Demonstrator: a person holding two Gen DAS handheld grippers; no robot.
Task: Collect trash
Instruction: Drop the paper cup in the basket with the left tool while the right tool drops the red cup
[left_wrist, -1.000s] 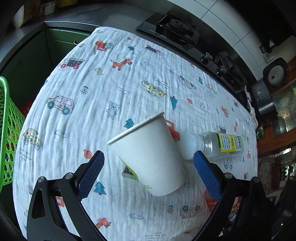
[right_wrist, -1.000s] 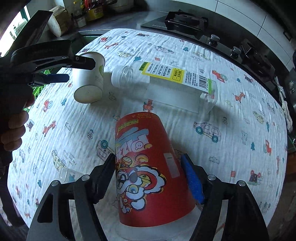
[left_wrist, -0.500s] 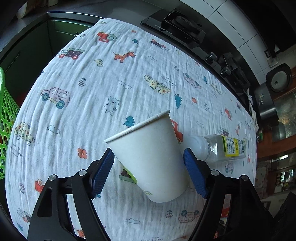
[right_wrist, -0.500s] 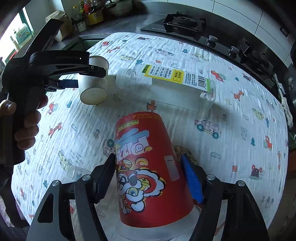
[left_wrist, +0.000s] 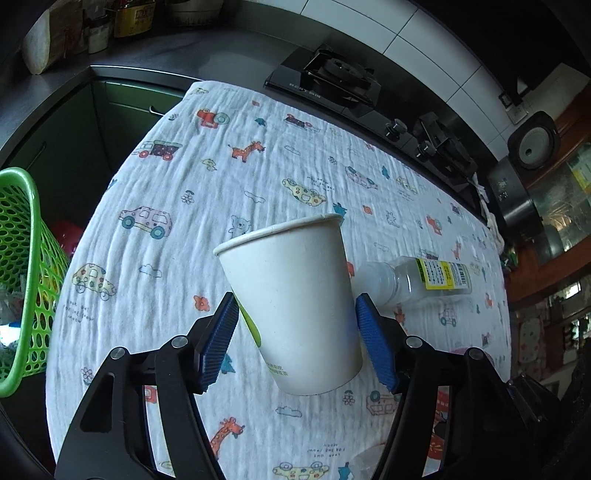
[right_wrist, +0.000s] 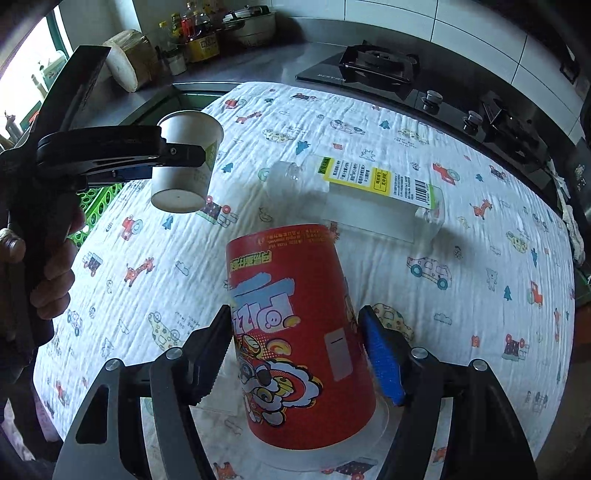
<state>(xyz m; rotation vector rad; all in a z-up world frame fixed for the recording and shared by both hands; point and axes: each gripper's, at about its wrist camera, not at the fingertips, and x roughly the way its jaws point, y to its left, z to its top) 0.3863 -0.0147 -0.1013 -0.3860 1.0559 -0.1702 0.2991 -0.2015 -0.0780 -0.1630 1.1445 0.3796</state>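
- My left gripper (left_wrist: 293, 334) has just been closing, and its blue pads (left_wrist: 218, 341) now press on both sides of a white paper cup (left_wrist: 291, 306), which sits between them with its rim pointing away from me.
- In the right wrist view that cup (right_wrist: 184, 162) hangs clear of the cloth, mouth up and a little tilted, with the left gripper (right_wrist: 177, 158) clamped round its middle and a hand (right_wrist: 44, 280) on the black handle.
- My right gripper (right_wrist: 295, 349) has eased inward a little and holds a red printed cup (right_wrist: 295, 332) upside down, with the wide rim nearest me and the flat base pointing away.
- The pads (right_wrist: 382, 363) sit against the red cup's sides, about halfway along it.
- A clear plastic bottle (right_wrist: 354, 192) with a yellow and white label lies on its side on the cartoon-print cloth (right_wrist: 424, 295), beyond the red cup and apart from both grippers.
- From the left wrist the same bottle (left_wrist: 417, 282) lies just past the white cup, neck toward it.
- A green mesh basket (left_wrist: 22, 266) stands off the left edge of the cloth, with some things inside that I cannot make out.
- A black stove (left_wrist: 332, 77) runs along the counter behind the cloth.
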